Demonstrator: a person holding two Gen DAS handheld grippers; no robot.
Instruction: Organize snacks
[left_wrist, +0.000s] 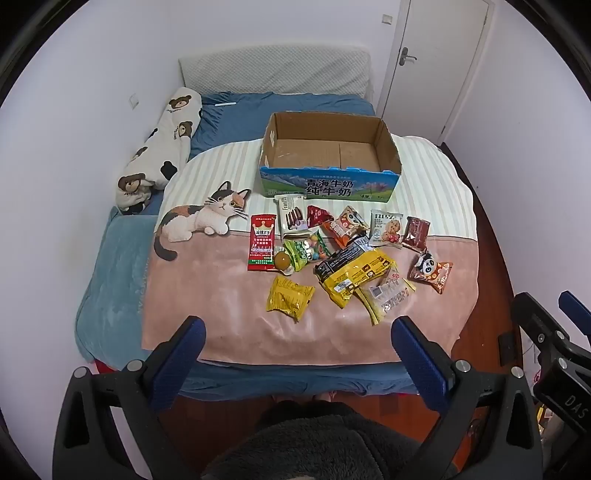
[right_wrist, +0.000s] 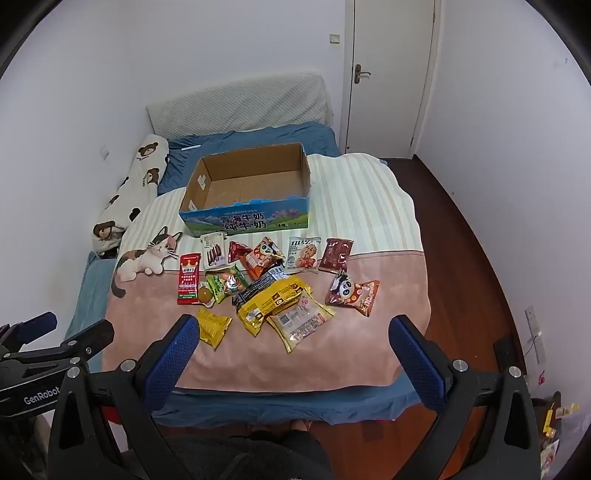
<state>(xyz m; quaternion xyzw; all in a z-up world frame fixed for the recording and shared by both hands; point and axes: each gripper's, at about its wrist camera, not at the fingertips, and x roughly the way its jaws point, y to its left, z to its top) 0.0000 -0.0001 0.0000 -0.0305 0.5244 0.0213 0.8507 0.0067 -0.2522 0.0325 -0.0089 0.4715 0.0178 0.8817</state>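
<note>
A: Snacks (left_wrist: 343, 254) lie heaped on the pink blanket (left_wrist: 207, 295), just in front of the empty milk carton (left_wrist: 328, 162). Start where?

B: Nearest loose pack, the small yellow one (left_wrist: 290, 297) (its length runs crosswise). Left gripper (left_wrist: 299, 343) and right gripper (right_wrist: 295, 341) both hang spread wide, holding nothing.
</note>
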